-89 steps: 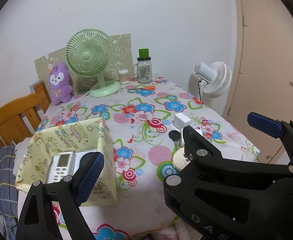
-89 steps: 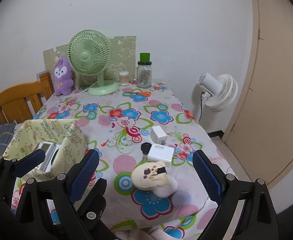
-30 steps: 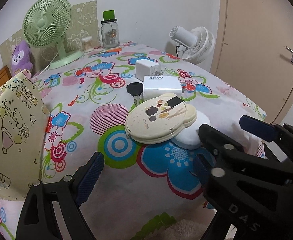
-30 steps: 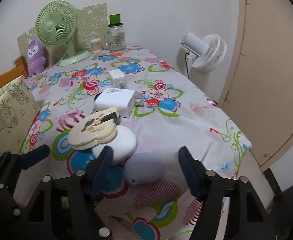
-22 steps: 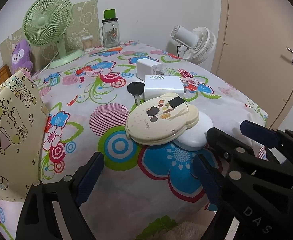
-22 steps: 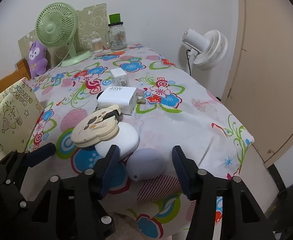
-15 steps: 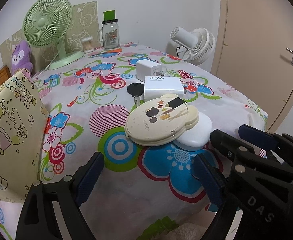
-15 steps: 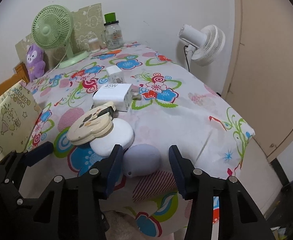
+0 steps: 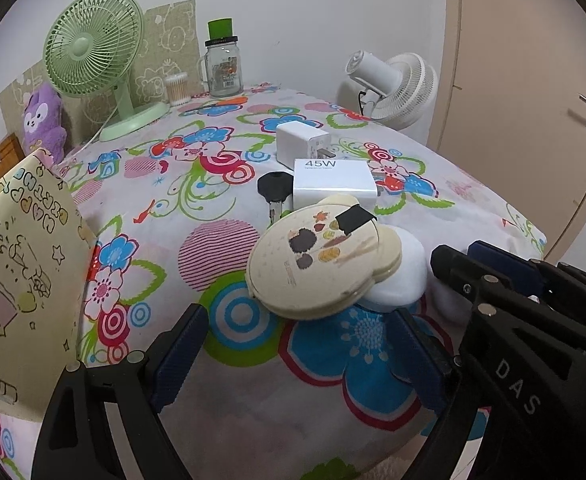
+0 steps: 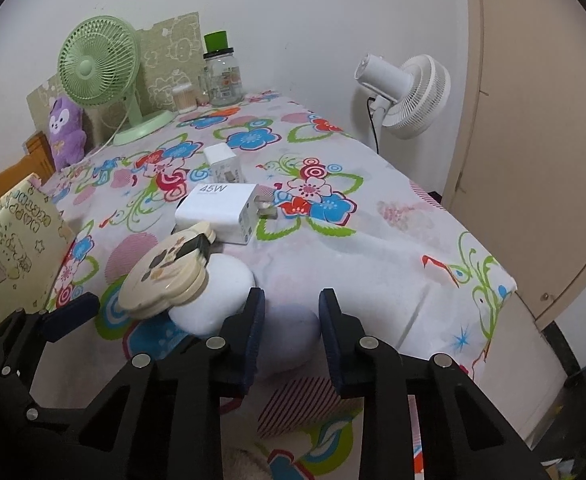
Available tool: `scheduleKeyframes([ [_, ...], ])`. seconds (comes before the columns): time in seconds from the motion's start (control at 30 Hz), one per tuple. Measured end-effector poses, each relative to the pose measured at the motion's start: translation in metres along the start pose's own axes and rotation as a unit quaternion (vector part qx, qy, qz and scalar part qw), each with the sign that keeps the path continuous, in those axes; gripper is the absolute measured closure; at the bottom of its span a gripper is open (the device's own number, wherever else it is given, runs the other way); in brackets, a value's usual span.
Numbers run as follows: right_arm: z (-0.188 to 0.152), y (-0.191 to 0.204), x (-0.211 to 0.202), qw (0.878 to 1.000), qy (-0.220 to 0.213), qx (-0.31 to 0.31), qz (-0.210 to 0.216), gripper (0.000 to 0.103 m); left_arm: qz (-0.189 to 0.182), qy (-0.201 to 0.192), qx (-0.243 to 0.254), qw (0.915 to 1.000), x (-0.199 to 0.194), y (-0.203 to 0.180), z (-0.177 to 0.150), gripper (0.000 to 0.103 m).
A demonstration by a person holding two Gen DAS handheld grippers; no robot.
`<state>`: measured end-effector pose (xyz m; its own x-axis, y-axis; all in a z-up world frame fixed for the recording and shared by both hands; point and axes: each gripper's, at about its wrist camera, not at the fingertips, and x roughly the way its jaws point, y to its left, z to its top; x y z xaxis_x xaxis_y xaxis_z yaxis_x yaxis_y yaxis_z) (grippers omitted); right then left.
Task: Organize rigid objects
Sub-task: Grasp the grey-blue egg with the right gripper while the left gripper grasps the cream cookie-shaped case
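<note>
Lavender pebble-shaped object at table's near edge sits clamped in my right gripper; left gripper wide, empty.

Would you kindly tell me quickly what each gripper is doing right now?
Left gripper: open, holding nothing.
Right gripper: has just been closing, now shut on the pale lavender egg-shaped object.

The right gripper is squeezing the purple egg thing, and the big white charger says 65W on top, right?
Not quite. The big white charger says 45W, not 65W; the right wrist view shows the print clearly. The rest holds: the right gripper has just been closing and its pads sit against the pale purple egg-shaped thing.
</note>
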<state>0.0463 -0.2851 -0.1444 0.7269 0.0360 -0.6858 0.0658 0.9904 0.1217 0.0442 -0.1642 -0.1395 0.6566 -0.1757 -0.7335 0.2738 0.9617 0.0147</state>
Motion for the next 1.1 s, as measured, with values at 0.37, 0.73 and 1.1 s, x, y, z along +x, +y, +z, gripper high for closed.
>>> scheduleKeyframes([
  [0.37, 0.001, -0.005, 0.000, 1.000, -0.009, 0.009, -0.003, 0.071, -0.008, 0.004, -0.013, 0.9999, -0.003, 0.005, -0.002, 0.010],
  [0.73, -0.010, 0.003, -0.009, 1.000, 0.004, -0.005, -0.012, 0.049, -0.007, 0.001, 0.006, 1.0000, -0.013, 0.004, -0.015, 0.010],
  [1.1, -0.006, 0.005, 0.001, 0.999, 0.015, 0.004, -0.030, 0.060, -0.005, -0.002, 0.011, 0.9999, -0.008, 0.004, -0.004, 0.010],
])
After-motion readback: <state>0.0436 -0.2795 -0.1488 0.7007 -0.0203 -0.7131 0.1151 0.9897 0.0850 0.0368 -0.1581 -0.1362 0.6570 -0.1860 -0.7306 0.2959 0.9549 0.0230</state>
